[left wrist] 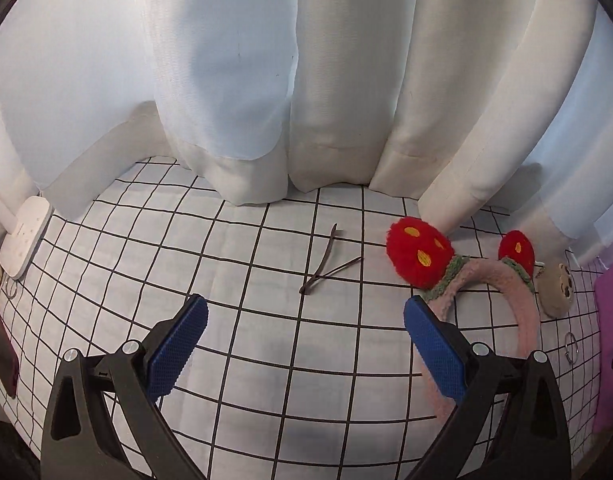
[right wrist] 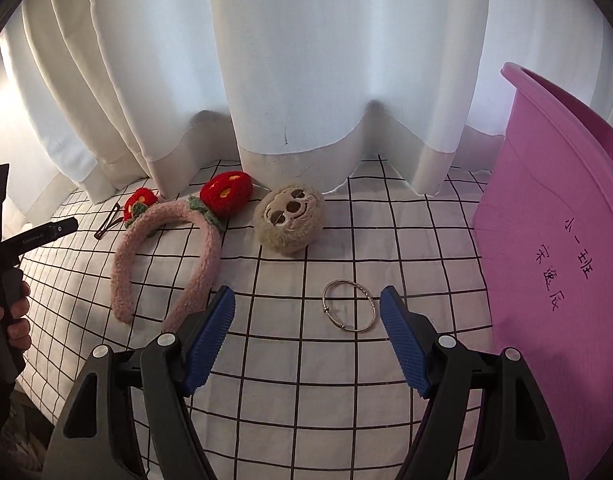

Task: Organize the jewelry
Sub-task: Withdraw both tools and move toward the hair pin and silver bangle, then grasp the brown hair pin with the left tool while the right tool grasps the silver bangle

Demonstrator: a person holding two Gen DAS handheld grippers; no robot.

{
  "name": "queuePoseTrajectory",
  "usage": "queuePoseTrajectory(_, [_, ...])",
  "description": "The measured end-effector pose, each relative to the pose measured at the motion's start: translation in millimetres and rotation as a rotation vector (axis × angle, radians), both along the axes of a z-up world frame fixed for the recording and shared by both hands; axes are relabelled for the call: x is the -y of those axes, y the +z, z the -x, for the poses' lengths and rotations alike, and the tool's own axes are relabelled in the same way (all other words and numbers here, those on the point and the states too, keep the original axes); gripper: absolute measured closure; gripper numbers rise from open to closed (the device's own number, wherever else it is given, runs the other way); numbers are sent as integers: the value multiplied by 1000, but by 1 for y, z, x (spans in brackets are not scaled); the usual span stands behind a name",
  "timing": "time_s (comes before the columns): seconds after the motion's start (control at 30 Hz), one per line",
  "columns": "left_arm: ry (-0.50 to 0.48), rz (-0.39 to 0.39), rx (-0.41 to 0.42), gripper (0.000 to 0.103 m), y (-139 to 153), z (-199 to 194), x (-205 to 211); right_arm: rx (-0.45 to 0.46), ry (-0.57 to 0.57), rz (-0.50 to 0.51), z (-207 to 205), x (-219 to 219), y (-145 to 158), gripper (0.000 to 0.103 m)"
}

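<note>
A brown hair clip (left wrist: 326, 264) lies open on the checked cloth, ahead of my open, empty left gripper (left wrist: 306, 312). A pink fuzzy headband (left wrist: 518, 304) with red mushroom puffs lies to its right, one end under the right finger. In the right wrist view my open, empty right gripper (right wrist: 306, 300) hovers low over the cloth. A silver bangle (right wrist: 348, 306) lies just inside its right finger. The headband (right wrist: 162, 248), a plush sloth-face clip (right wrist: 288, 218) and the hair clip (right wrist: 106, 224) lie beyond. A purple bin (right wrist: 554, 240) stands at the right.
White curtains (left wrist: 306, 80) hang along the table's far edge. A white power strip (left wrist: 24, 240) and small items sit at the far left. The bangle (left wrist: 571, 347) and the sloth clip (left wrist: 556, 288) show at the right. The left gripper's body (right wrist: 10, 240) shows at the left edge.
</note>
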State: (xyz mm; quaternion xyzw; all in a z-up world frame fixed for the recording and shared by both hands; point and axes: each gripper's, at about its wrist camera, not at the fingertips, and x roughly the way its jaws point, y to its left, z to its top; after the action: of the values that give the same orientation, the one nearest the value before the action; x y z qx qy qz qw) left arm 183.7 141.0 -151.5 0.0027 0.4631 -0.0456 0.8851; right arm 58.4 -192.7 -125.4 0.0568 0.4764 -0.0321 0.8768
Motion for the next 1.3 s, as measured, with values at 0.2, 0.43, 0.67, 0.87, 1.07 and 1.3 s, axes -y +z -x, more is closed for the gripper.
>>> queuePoseTrajectory(0.2, [-63, -28, -13, 6, -25, -21, 2, -25, -45, 22, -9, 1, -24, 31])
queuePoseTrajectory(0.43, [-100, -43, -15, 6, -35, -32, 1, -43, -95, 27, -17, 9, -41, 31])
queuePoseTrajectory(0.67, [-98, -46, -38, 6, -49, -41, 3, -69, -109, 55, -30, 13, -56, 31])
queuePoseTrajectory(0.87, [-93, -34, -60, 6, -57, -48, 2, -96, -150, 40, -34, 27, -69, 31])
queuePoseTrajectory(1.07, [-93, -29, -69, 6, -62, -50, 1, -134, -168, 42, -31, 34, -83, 31])
queuePoseTrajectory(1.3, [-97, -38, -69, 6, -67, -61, 1, -126, -165, 57, -33, 36, -83, 31])
